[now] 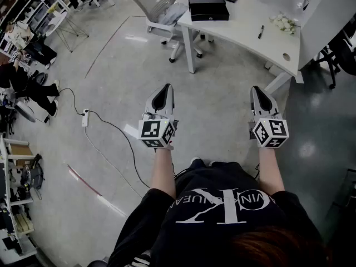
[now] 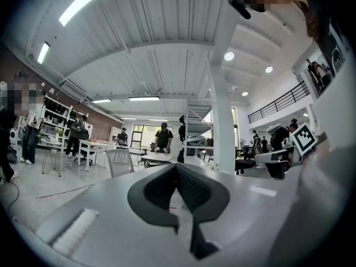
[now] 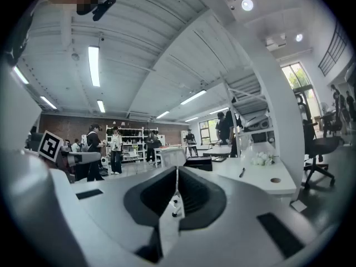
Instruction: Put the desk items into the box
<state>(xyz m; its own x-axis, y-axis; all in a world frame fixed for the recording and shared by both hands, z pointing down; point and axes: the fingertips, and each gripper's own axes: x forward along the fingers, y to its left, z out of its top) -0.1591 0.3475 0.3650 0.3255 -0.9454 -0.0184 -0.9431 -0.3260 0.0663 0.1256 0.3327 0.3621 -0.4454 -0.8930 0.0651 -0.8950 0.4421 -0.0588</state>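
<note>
— Right, what fills most of your screen?

— The grey floor (image 1: pixel 222 121). I'm standing on it, well short of the white desk (image 1: pixel 245 32), which runs across the far side of my head view with one corner turned toward me.

— Anything next to the desk?

— A grey mesh chair (image 1: pixel 156 1) sits at the desk's left end. I can't tell whether it touches the desk or only stands close to it.

— And the box?

— The black box (image 1: pixel 207 7) lies flat on the desk, at the left end, just beside the chair.

— Where are your grippers?

— I have the left gripper (image 1: pixel 164 89) and the right gripper (image 1: pixel 257 90) held out side by side over the floor. Both are well apart from the desk, with their tips pointing toward it. In each gripper's own view the jaws are pressed tight together, and neither holds anything.

— And the things to pack?

— A bunch of white flowers (image 1: pixel 283 22) lies on the desk toward its right end. A black pen (image 1: pixel 260 31) lies on the desk between the flowers and the box, nearer the flowers. Both sit apart from the box.
</note>
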